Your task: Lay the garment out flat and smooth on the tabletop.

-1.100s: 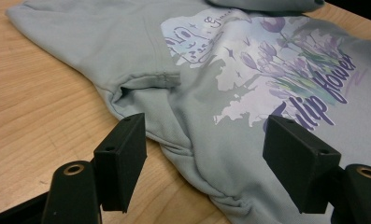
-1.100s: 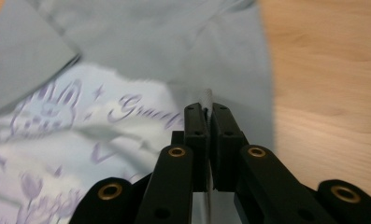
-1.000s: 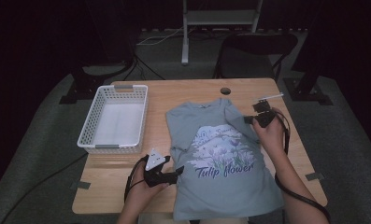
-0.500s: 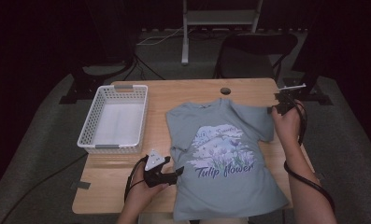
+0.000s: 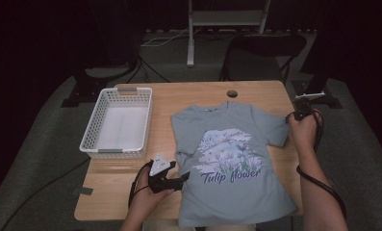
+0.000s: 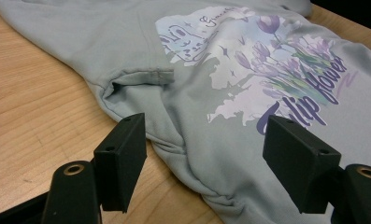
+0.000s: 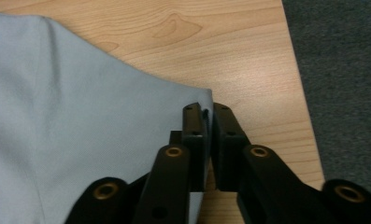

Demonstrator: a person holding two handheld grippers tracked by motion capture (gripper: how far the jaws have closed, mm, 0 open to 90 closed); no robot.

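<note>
Overall, I see the counter (image 5: 198, 96) carrying a grey shirt (image 5: 232, 183) spread flat, print up, collar toward the far edge and hem hanging a little over the near edge. To its left stands a white basket (image 5: 116, 122), well apart from the shirt.

On my right, the shirt's sleeve reaches out to the counter's right edge. My right gripper (image 7: 207, 128) has its fingers (image 7: 193, 135) pinched on the sleeve's outer corner: in the right gripper view the cloth's edge runs in between the two pads, which stand almost together, with bare wood just beyond and the dark floor off the counter's side. They have just eased apart a touch, yet the fabric is still caught between them. In the high view that hand (image 5: 303, 130) sits at the sleeve tip.

My left gripper (image 6: 206, 149) rests low near the shirt's left side seam, below the other sleeve. Its fingers (image 6: 122, 154) stand wide apart and grip nothing; the rumpled side edge of the shirt lies between and just ahead of them, one finger over wood, the other over cloth.
</note>
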